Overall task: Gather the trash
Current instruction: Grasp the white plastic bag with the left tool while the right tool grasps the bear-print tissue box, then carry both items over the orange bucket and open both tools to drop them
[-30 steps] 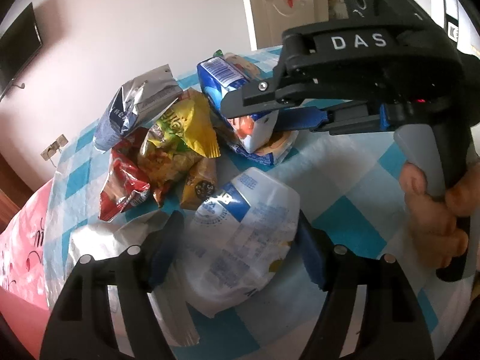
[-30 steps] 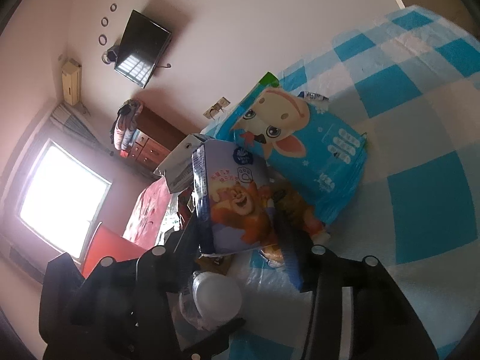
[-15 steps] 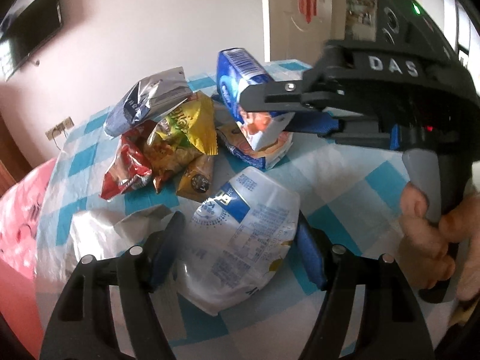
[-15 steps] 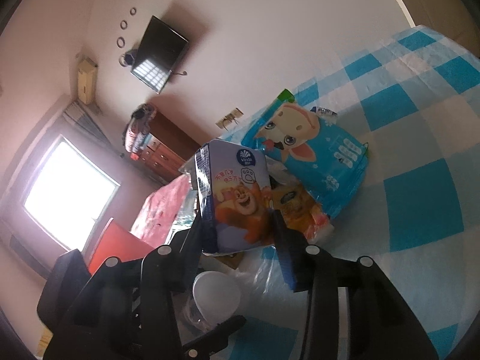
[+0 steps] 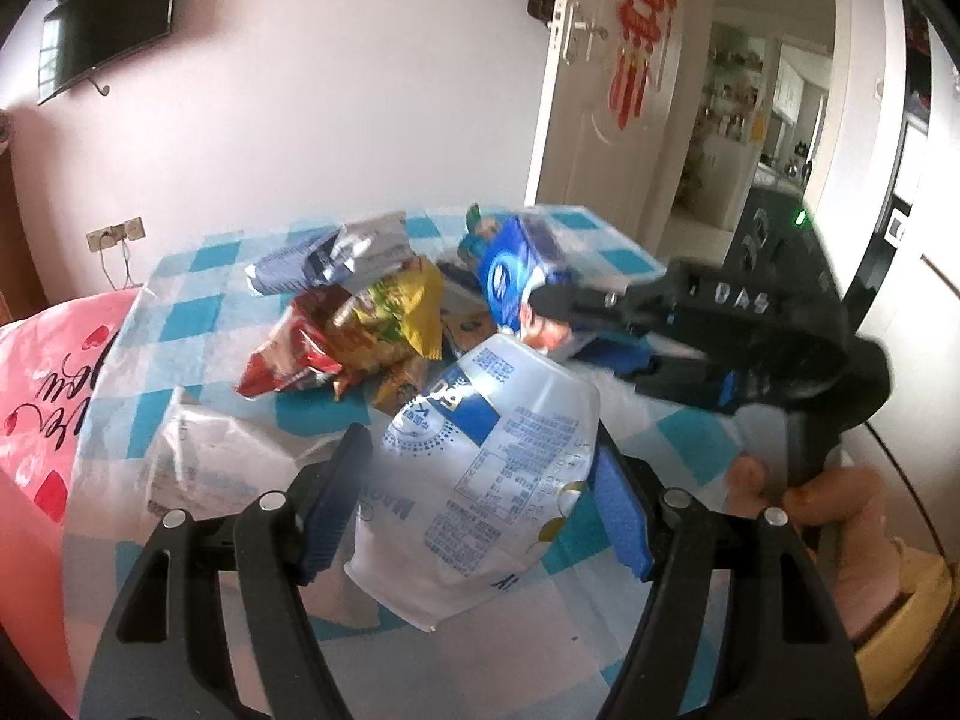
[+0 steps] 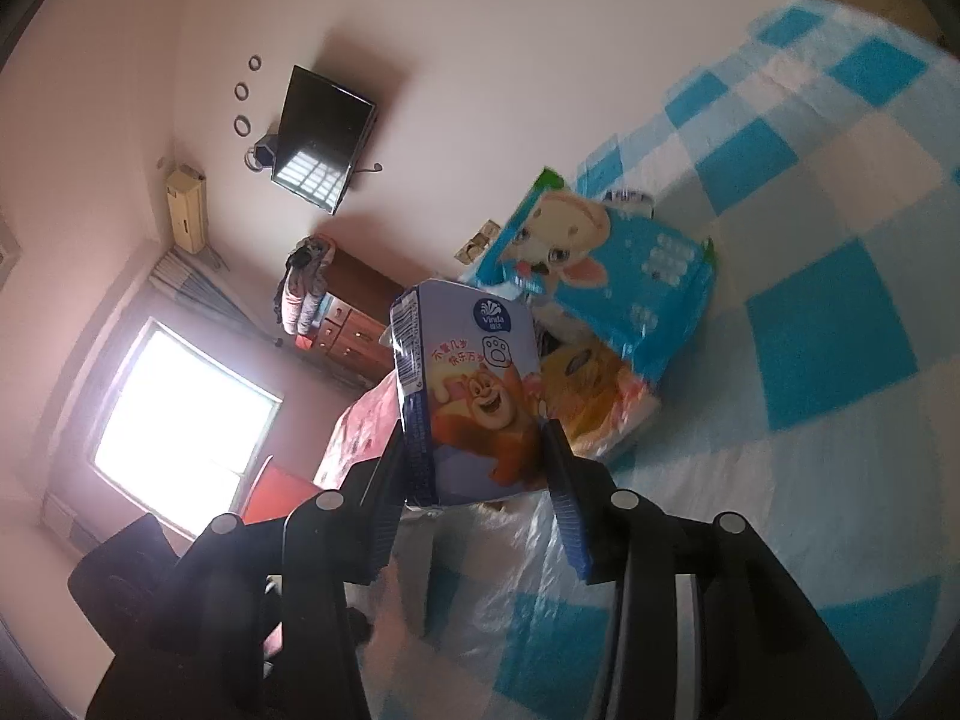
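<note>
Left gripper [image 5: 474, 474]: jaws closed on a crumpled white-and-blue plastic wrapper [image 5: 480, 468], held clear above the worktop [image 5: 684, 432].
Right gripper [image 6: 480, 474]: jaws have just been closing and now clamp a blue tissue pack printed with a cartoon bear [image 6: 474, 396], held upright; in the left wrist view it sits beyond the wrapper.
Hand [image 5: 840, 510]: grips the right gripper's handle, at the right edge of the left wrist view.
Remaining trash: a silver foil bag [image 5: 336, 252], a yellow snack bag [image 5: 396, 318] and a red snack bag [image 5: 288, 348] piled together at the centre of the worktop.
Blue pack with a cartoon animal [image 6: 606, 264]: lies flat behind the tissue pack.
Worktop cover: blue-and-white check cloth.
White plastic bag [image 5: 204, 462]: spread on the worktop beneath the left gripper.
</note>
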Demonstrator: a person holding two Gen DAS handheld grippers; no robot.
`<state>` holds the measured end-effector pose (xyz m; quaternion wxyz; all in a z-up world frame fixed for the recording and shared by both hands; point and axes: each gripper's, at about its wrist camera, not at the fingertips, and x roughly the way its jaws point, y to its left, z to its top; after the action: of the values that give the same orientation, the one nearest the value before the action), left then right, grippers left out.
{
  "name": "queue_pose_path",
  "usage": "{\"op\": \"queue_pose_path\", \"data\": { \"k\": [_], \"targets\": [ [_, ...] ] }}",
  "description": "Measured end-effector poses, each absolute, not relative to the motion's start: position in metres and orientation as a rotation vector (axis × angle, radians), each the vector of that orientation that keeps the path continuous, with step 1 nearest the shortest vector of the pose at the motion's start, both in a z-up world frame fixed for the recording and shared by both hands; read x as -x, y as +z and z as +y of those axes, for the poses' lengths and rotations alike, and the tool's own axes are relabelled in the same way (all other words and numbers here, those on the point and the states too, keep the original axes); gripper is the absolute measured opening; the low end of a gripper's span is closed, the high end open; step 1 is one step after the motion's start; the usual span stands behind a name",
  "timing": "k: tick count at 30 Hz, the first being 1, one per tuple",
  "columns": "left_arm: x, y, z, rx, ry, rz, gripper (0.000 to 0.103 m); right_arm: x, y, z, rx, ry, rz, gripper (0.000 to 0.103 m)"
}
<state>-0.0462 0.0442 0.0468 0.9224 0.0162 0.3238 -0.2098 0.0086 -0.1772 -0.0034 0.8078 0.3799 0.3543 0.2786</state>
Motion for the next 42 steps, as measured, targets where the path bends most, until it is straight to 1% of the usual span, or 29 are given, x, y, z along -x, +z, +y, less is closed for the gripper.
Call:
{"op": "queue_pose_path", "data": {
  "k": [9,16,23,33,37,42],
  "targets": [
    [0.074,0.078,0.074,0.021,-0.404,0.600,0.071,0.000,0.002,-0.158,-0.881,0.652,0.796,0.044],
    [0.091,0.094,0.106,0.065,-0.352,0.556,0.071,0.011,0.032,-0.139,-0.864,0.706,0.791,0.044],
    [0.105,0.113,0.147,0.098,-0.258,0.503,0.072,0.012,0.063,-0.098,-0.815,0.789,0.821,0.044],
    [0.128,0.145,0.227,0.173,-0.043,0.405,0.072,0.002,0.111,-0.015,-0.695,0.970,0.859,0.044],
    [0.136,0.154,0.261,0.209,0.049,0.379,0.072,0.000,0.133,0.035,-0.626,1.062,0.870,0.044],
    [0.140,0.155,0.301,0.259,0.173,0.372,0.072,-0.003,0.146,0.105,-0.569,1.164,0.911,0.044]
  ]
}}
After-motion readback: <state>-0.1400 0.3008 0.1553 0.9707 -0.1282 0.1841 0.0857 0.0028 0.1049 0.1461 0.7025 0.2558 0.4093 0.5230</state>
